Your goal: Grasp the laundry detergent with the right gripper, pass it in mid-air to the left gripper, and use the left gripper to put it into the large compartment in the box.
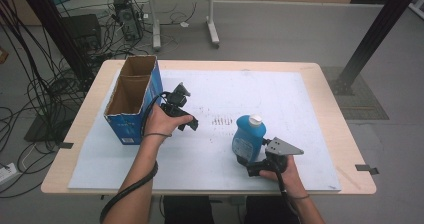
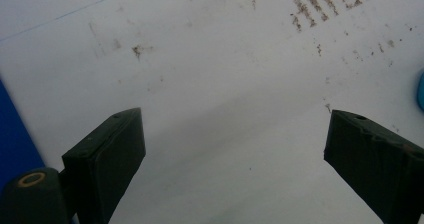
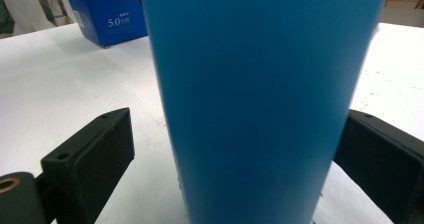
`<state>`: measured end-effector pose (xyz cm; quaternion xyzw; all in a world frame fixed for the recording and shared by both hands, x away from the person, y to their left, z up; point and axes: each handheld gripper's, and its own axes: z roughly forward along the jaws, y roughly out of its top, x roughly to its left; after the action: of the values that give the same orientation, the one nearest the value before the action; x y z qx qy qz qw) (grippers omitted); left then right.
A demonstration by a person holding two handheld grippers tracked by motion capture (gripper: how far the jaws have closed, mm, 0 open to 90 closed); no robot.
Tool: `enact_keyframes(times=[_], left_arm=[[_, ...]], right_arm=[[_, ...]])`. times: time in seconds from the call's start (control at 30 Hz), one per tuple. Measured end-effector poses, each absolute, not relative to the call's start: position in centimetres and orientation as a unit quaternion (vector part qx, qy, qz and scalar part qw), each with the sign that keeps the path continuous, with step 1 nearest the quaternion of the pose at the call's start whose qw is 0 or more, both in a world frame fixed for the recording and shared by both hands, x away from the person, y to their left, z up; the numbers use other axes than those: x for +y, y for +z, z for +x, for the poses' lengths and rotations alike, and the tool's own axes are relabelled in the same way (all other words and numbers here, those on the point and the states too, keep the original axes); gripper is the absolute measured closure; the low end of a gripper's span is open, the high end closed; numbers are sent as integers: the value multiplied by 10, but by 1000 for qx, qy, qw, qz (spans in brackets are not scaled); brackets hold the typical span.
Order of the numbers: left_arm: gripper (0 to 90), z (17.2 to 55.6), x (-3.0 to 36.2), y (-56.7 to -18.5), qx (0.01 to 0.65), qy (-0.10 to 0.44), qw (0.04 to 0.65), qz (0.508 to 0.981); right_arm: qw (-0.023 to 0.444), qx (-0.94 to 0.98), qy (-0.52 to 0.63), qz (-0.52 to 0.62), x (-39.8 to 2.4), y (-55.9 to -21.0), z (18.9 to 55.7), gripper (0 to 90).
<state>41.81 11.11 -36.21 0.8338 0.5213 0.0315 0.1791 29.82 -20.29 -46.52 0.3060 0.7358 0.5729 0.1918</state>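
High view hangs above the person's side, looking forward and down over the whole table [image 1: 330,114], floor beyond. Left gripper view sits low just right of the box [image 1: 131,101], aimed down at the white sheet [image 2: 210,84], very near; box edge [image 2: 12,134] at its left. Right gripper view is close against the bottle [image 3: 260,99], facing across the sheet toward the box [image 3: 107,14]. All three share box and sheet.

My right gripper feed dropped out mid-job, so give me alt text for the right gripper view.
A blue bottle stands upright on the white board, between the right claw and its open black jaws. The left jaw is clearly apart from it; the right jaw sits at its edge. A blue carton stands farther back at upper left.
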Motion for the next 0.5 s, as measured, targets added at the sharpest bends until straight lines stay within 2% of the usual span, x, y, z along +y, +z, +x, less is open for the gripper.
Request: enact_keyframes(times=[0.5], left_arm=[[98,417,111,-361,520,32,178,835]], right_arm=[[199,726,577,318,-197,-466,300,36]])
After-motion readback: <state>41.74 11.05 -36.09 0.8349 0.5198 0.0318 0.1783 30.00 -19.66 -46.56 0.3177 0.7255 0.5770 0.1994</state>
